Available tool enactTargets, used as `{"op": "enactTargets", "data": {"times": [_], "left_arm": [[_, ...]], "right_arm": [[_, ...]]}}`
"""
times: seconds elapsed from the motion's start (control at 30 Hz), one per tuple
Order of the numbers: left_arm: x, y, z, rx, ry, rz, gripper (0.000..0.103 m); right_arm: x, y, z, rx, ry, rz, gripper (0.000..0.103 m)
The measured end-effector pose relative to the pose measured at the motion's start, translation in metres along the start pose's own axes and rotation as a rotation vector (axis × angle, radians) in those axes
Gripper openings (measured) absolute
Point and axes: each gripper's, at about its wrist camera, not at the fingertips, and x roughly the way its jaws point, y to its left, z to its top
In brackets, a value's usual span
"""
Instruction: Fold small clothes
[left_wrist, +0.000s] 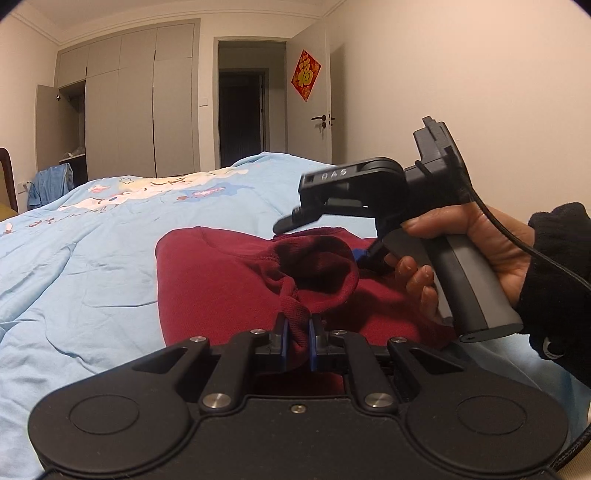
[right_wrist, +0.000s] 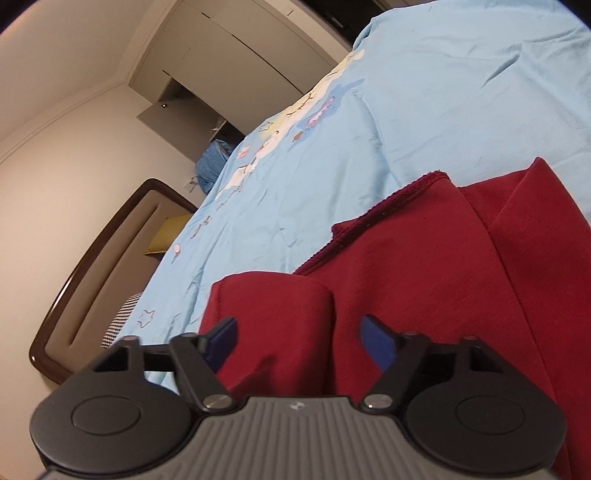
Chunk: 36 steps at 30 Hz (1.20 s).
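Observation:
A dark red sweatshirt (left_wrist: 207, 280) lies spread on the bed. My left gripper (left_wrist: 298, 332) is shut on a bunched fold of its fabric at the near edge, and the cloth rises from the blue pads (left_wrist: 283, 338) into a raised hump. In the left wrist view a hand holds my right gripper (left_wrist: 325, 240) just right of that hump, with its fingers open around the top of it. The right wrist view shows the right gripper (right_wrist: 299, 339) open, blue pads wide apart. A rolled part of the red sweatshirt (right_wrist: 424, 288) lies between and beyond them.
A light blue duvet (left_wrist: 92, 240) with a cartoon print covers the bed around the garment. A wooden headboard (right_wrist: 92, 266) stands at the left. Grey wardrobes (left_wrist: 136, 103), an open doorway (left_wrist: 242, 118) and a white door are at the far wall.

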Motion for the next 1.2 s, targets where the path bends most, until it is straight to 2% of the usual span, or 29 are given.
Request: {"op": "enactTargets", "data": {"times": [0.03,0.13,0.33,0.57,0.73,1.2], "left_arm": [[-0.001,-0.001,0.000,0.000,0.000,0.000,0.011],[-0.002,-0.002,0.000,0.002,-0.001,0.000,0.011],[-0.003,-0.002,0.001,0.002,-0.003,0.002,0.011],[-0.006,-0.010,0.008,0.021,-0.022,0.006,0.010],[-0.004,-0.022,0.017,0.042,-0.039,-0.017,0.010],[0.013,-0.058,0.029,0.126,-0.048,-0.131,0.010]], "right_arm": [[0.000,0.000,-0.001,-0.007,-0.001,-0.007,0.056],[0.004,0.003,-0.005,-0.028,0.011,-0.020,0.030],[0.005,0.021,-0.009,-0.140,-0.023,-0.044,0.014],[-0.023,0.037,-0.005,-0.254,-0.129,-0.038,0.011],[-0.044,0.039,-0.003,-0.294,-0.186,-0.052,0.010],[-0.101,0.000,0.011,-0.263,-0.304,-0.139,0.007]]}}
